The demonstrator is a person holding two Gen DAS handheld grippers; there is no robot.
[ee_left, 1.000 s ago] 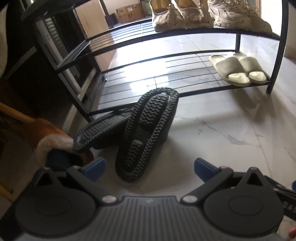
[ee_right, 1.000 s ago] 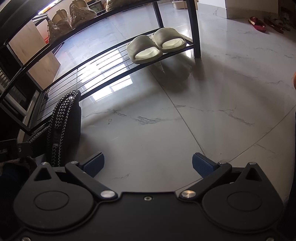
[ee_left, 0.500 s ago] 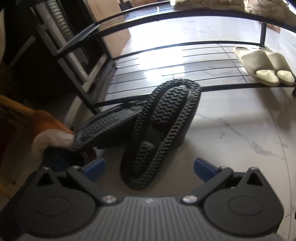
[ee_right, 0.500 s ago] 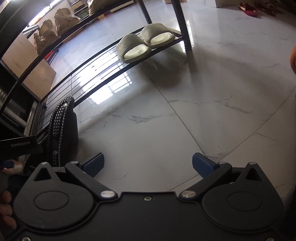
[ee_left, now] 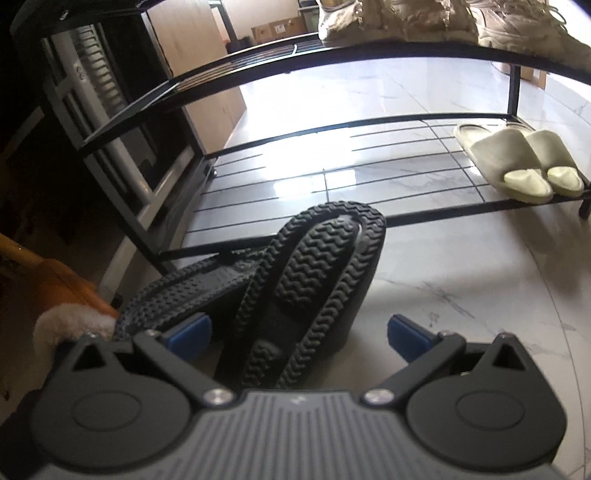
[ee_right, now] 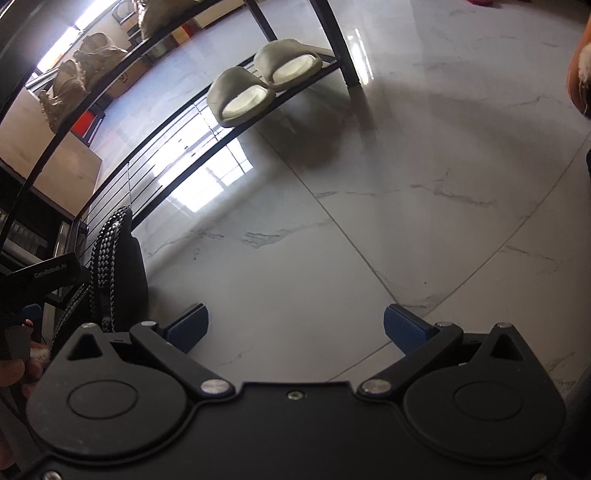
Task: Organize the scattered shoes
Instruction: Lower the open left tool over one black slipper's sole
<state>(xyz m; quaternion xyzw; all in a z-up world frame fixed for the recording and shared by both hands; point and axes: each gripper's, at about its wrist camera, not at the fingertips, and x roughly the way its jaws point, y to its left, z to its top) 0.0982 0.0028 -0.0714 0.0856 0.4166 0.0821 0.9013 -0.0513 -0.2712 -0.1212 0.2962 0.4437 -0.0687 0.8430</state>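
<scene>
Two black slippers lie on the marble floor in front of the black shoe rack (ee_left: 424,216). One (ee_left: 314,288) stands on its side with the treaded sole facing me; the other (ee_left: 184,295) lies behind it to the left. My left gripper (ee_left: 297,332) is open, and the heel of the tilted slipper sits between its blue pads, not clamped. My right gripper (ee_right: 293,328) is open and empty over bare floor; the black slippers (ee_right: 114,266) show edge-on at its left.
A pair of cream slides (ee_left: 517,166) sits on the rack's bottom shelf at the right, also in the right wrist view (ee_right: 258,88). Beige sneakers (ee_left: 443,18) stand on the upper shelf. An orange fleece-lined slipper (ee_left: 70,314) lies at the left.
My left gripper has moved forward and lower onto the tilted black slipper, whose heel now lies between the pads. My right gripper has moved slightly closer to the floor and rack.
</scene>
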